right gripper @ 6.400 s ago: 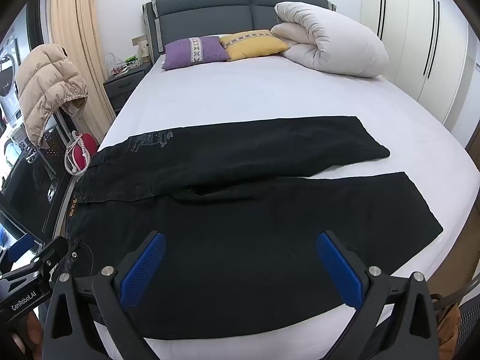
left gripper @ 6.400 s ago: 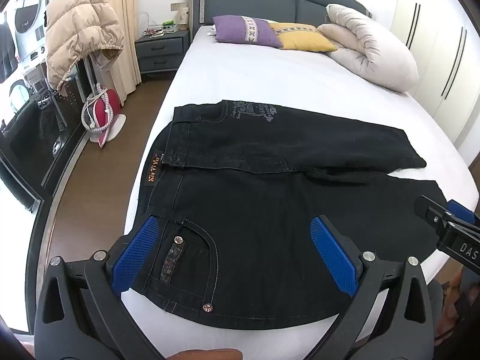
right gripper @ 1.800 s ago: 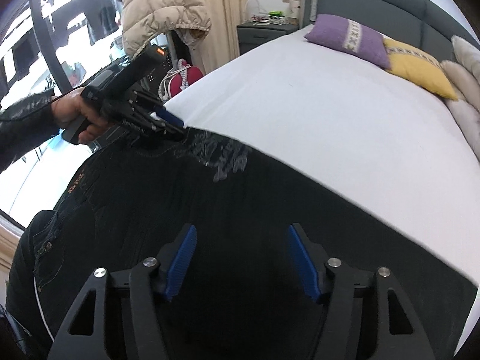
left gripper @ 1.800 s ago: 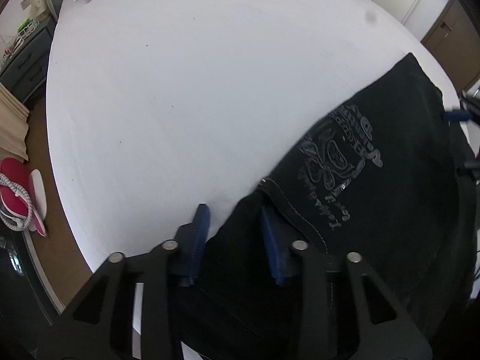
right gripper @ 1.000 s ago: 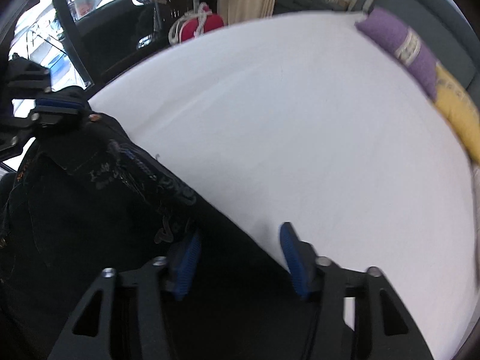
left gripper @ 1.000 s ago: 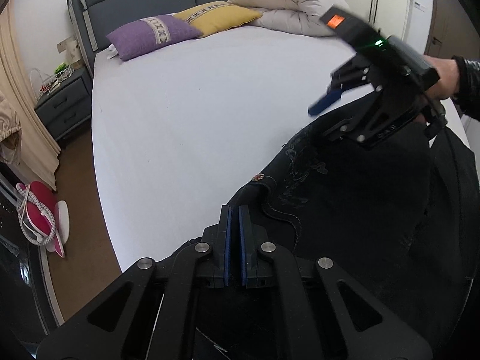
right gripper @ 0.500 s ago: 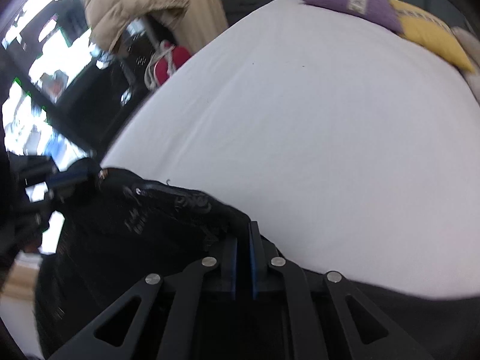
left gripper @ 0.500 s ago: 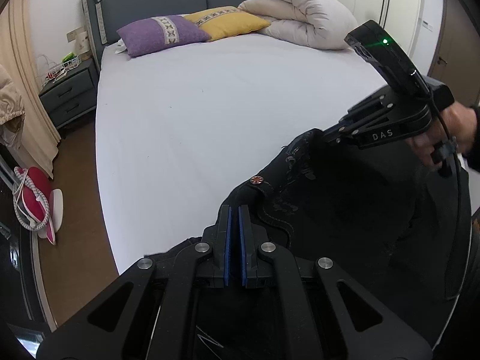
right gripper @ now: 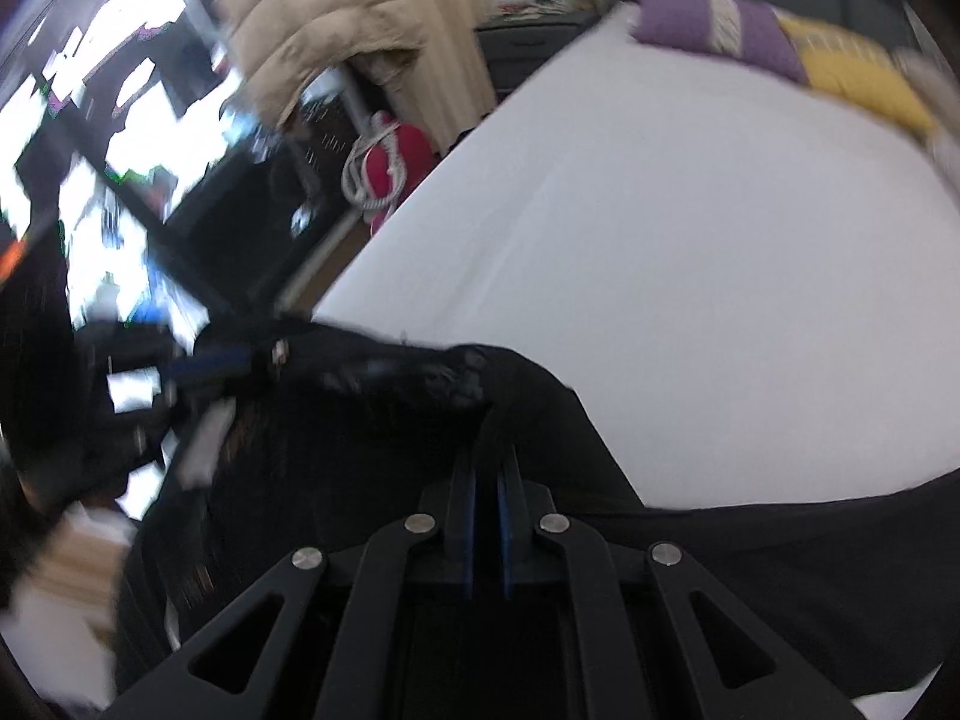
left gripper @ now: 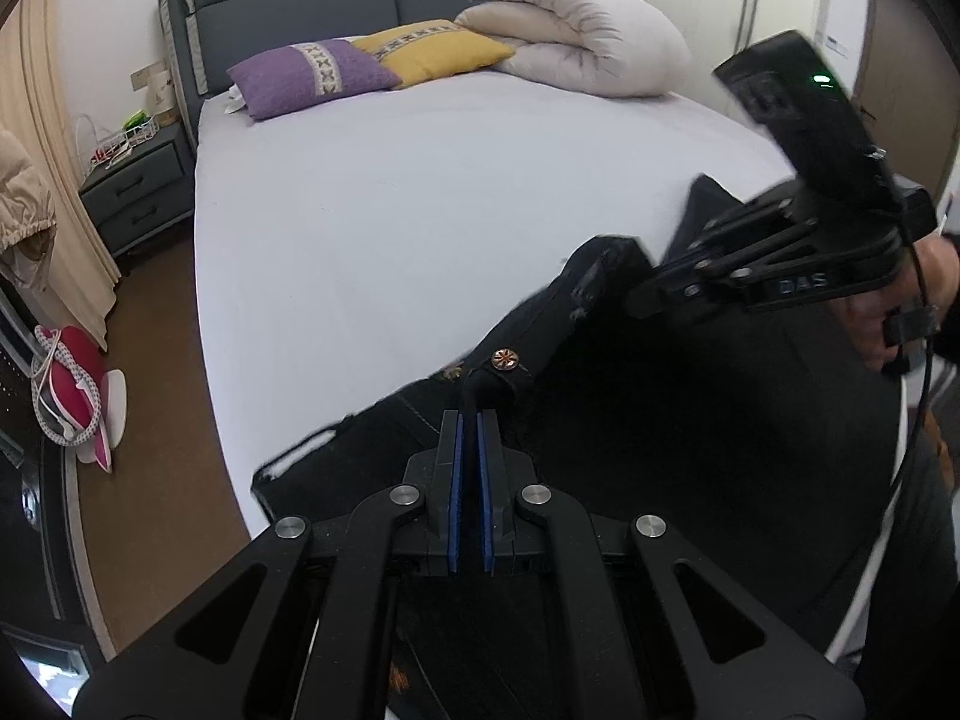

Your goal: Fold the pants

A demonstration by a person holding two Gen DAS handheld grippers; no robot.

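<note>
The black pants hang lifted over the near edge of the white bed. My left gripper is shut on the waistband corner beside a copper button. My right gripper shows in the left wrist view to the right, shut on the far edge of the same pants. In the blurred right wrist view the right gripper is shut on black fabric, and the left gripper holds the other end at left.
A purple pillow, a yellow pillow and a rolled white duvet lie at the headboard. A nightstand stands left of the bed. A red and white object sits on the brown floor. A beige jacket hangs at left.
Both grippers have lifted the held edge of the pants higher and toward the near side of the bed. The right gripper view now swings fast and is blurred.
</note>
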